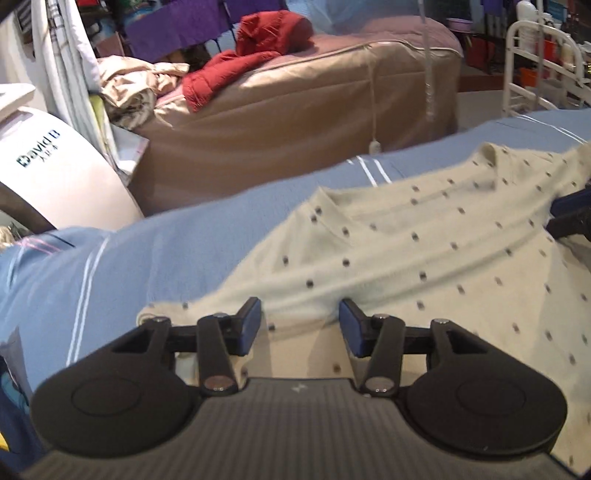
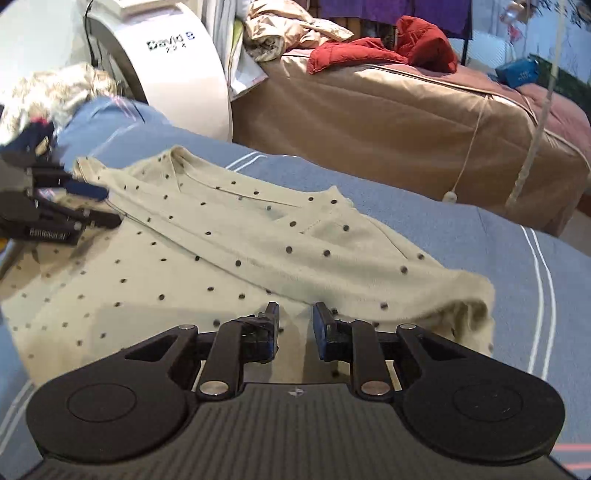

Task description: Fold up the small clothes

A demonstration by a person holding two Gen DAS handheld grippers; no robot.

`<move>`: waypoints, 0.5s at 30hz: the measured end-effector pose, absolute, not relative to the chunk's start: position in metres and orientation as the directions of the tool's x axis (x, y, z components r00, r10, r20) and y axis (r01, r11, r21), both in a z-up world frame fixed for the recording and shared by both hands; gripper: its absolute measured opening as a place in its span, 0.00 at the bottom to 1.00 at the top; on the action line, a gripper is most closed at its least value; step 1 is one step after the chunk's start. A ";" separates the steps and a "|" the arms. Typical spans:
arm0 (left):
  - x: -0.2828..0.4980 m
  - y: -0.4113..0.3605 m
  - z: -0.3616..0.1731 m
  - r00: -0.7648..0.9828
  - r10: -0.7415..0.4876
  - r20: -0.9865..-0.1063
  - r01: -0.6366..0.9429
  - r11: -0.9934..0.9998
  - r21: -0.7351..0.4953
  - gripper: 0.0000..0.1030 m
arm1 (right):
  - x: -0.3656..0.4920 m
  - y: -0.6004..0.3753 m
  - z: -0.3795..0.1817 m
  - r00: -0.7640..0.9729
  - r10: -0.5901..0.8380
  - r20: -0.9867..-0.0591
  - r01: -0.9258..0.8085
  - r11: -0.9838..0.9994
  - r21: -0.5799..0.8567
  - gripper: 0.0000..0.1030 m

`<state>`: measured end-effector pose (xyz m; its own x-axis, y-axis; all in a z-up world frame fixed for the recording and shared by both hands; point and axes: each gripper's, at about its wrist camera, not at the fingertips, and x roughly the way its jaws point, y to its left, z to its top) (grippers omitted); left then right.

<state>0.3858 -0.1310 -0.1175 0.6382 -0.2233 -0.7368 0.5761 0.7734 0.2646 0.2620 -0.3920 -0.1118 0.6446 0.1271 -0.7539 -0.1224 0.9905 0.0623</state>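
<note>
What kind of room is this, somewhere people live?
Probably a lived-in bedroom, or a home storage room. A dotted shirt lies on a blue striped sheet, a mattress beyond it carries a red jacket and crumpled bedding, and a white rack holds household clutter.

Cluttered home bedroom, brown-covered bed (image 1: pixel 295 85) (red jacket (image 1: pixel 255 55) on top), blue bedsheet (image 1: pixel 110 266)
</note>
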 end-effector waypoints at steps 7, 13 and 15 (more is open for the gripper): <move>0.424 -0.170 -0.110 0.788 -0.111 -0.605 0.455 0.768 0.450 0.67 | 0.309 -0.398 -0.102 0.684 0.051 -0.728 -0.090 0.996 -0.015 0.36; 0.456 -0.158 -0.092 0.806 -0.030 -0.591 0.367 0.809 0.460 0.68 | 0.342 -0.423 -0.093 0.720 -0.078 -0.689 0.041 0.997 -0.070 0.49; 0.441 -0.137 -0.079 0.774 -0.151 -0.614 0.439 0.827 0.351 0.68 | 0.331 -0.425 -0.080 0.761 -0.047 -0.647 0.037 0.999 -0.028 0.49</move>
<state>0.4415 -0.1371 -0.0790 0.7744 -0.1508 -0.6145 0.4395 0.8269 0.3508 0.3314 -0.4245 -0.0800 0.7611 -0.0466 -0.6470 0.0372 0.9989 -0.0282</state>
